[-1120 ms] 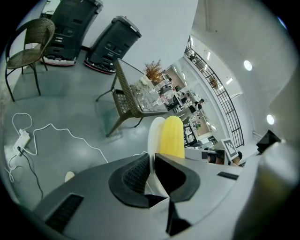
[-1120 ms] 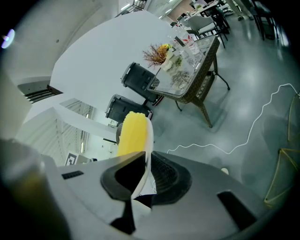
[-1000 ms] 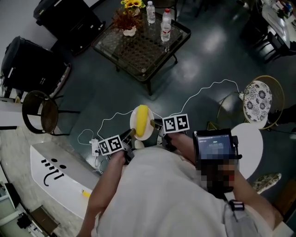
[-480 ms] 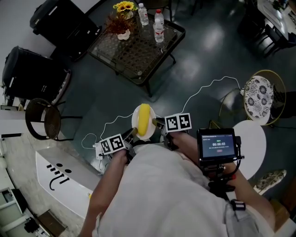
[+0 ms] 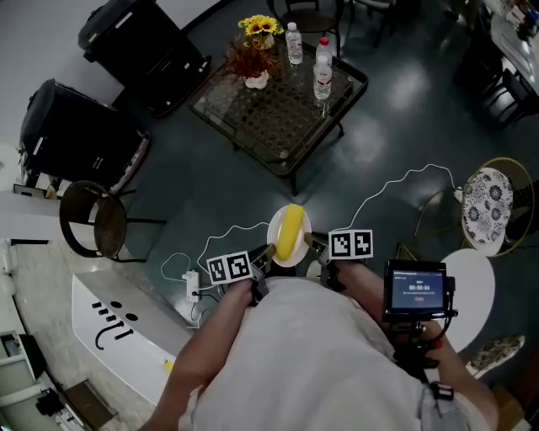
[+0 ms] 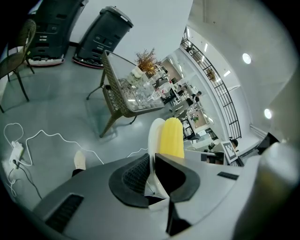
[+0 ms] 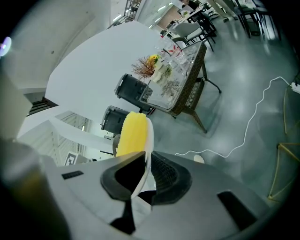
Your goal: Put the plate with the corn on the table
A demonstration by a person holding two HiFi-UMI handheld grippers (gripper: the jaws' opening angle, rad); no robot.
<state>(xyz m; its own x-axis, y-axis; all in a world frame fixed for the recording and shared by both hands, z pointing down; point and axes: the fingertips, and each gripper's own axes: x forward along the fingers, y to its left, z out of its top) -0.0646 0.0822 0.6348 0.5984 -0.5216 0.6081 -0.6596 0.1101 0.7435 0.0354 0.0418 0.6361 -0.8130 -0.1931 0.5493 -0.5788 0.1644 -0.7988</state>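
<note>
Pinching plate (image 5: 273,237) rims tight in left gripper (image 5: 265,251) and right gripper (image 5: 313,244); carry level, steadying corn (image 5: 290,231), to table's (image 5: 278,114) edge.

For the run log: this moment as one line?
phase: carry | left gripper: shut on plate rim | right gripper: shut on plate rim | corn: on plate | table: not reached

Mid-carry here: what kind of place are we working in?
Probably a lounge or break corner of a large open office or showroom. There is a glass-topped wicker table with sunflowers and water bottles, a patterned-seat chair and a polished grey floor.
</note>
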